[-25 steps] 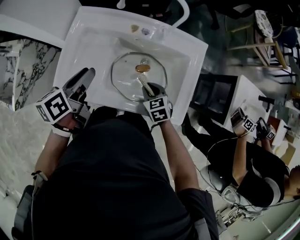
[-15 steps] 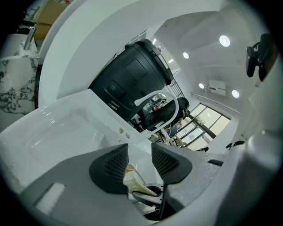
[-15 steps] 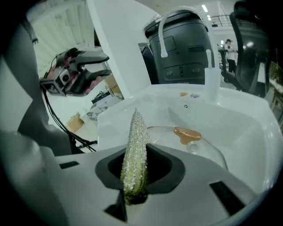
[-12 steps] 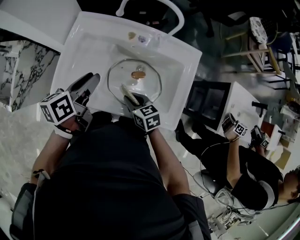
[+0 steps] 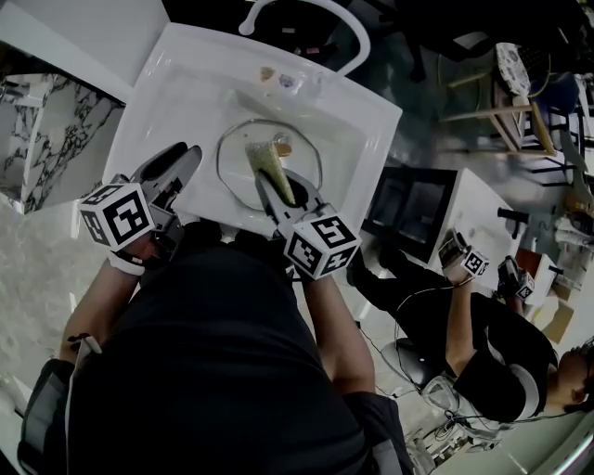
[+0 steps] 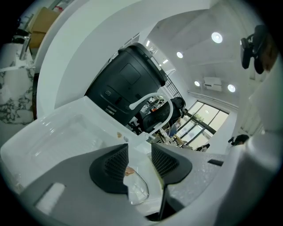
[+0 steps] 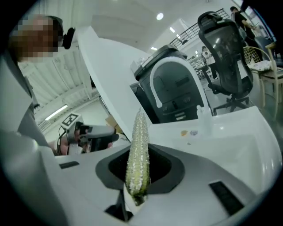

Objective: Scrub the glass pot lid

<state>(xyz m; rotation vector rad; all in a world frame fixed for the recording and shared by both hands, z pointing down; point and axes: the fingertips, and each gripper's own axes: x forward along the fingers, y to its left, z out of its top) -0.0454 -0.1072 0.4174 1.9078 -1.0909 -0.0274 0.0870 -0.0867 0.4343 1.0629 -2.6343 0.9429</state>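
The glass pot lid (image 5: 243,169) lies flat in the white sink (image 5: 367,111), its brown knob (image 5: 283,146) near the middle. My right gripper (image 5: 277,184) is shut on a yellow-green scrub sponge (image 5: 264,158) that reaches over the lid next to the knob; whether it touches the glass is hidden. In the right gripper view the sponge (image 7: 138,150) stands edge-on between the jaws of that gripper (image 7: 138,178). My left gripper (image 5: 174,167) rests open over the sink's left rim, holding nothing. Through the gap of the left gripper (image 6: 135,160) I see the lid (image 6: 138,190) and knob (image 6: 129,171).
A white arched faucet (image 5: 320,17) rises behind the sink, with small bits (image 5: 277,76) on the ledge below it. A marbled counter (image 5: 42,139) lies to the left. Another person (image 5: 483,325) holding grippers sits at the right. An office chair (image 7: 225,48) stands beyond the sink.
My right gripper has carried the sponge from the lid's near edge out toward its middle, beside the knob. The left gripper has stayed on the left rim.
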